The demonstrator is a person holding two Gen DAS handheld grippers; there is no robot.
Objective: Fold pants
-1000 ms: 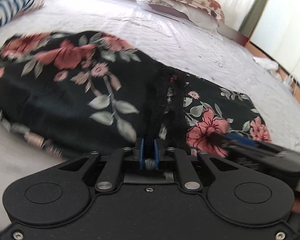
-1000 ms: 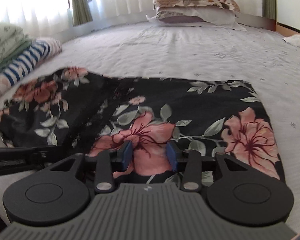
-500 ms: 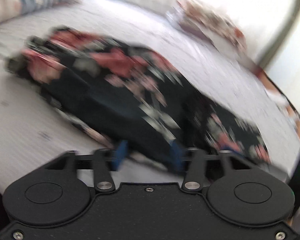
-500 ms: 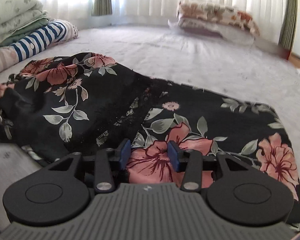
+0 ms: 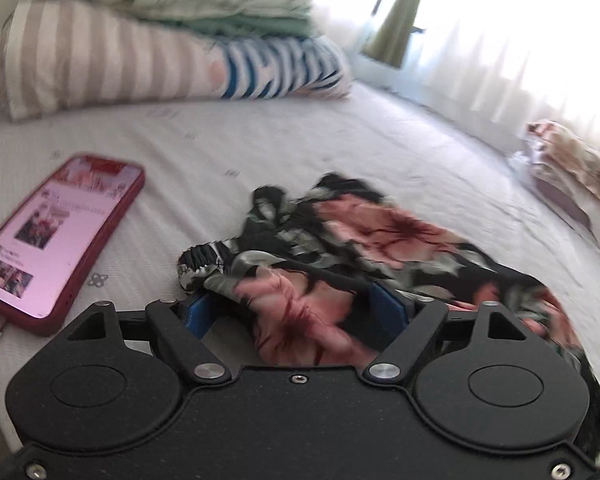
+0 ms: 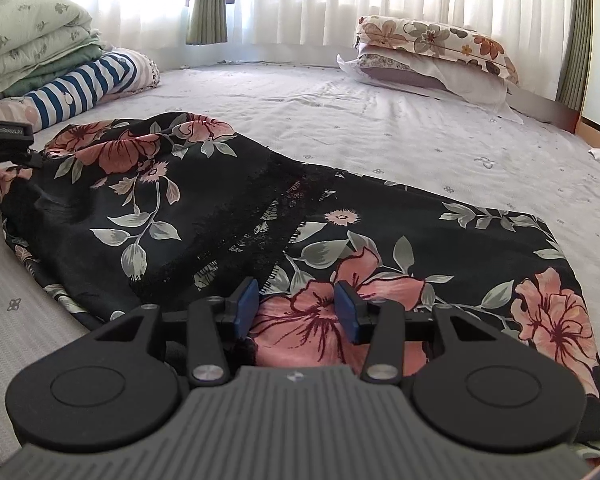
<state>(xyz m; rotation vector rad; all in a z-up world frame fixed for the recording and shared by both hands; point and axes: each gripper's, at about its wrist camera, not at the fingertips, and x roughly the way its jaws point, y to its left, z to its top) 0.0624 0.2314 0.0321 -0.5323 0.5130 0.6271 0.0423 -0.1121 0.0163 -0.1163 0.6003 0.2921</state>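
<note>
The black floral pants (image 6: 228, 216) lie folded over on the white bed sheet (image 6: 380, 136), with a black lace band across the middle. My right gripper (image 6: 296, 306) is open and low over the near edge, a pink flower between its blue pads (image 6: 247, 304). My left gripper (image 5: 294, 312) is open wide at the bunched waistband end of the pants (image 5: 340, 248), with crumpled cloth lying between its pads (image 5: 198, 312). The left gripper's body shows at the left edge of the right wrist view (image 6: 4, 140).
A phone in a red case (image 5: 56, 236) lies lit on the sheet left of the left gripper. Folded quilts and striped bedding (image 5: 172, 40) are stacked behind it. Two floral pillows (image 6: 428, 52) rest at the far side under the curtains.
My left gripper has opened, let go of the lace middle and swung left to the waistband end. My right gripper has stayed open over the near edge and turned slightly left.
</note>
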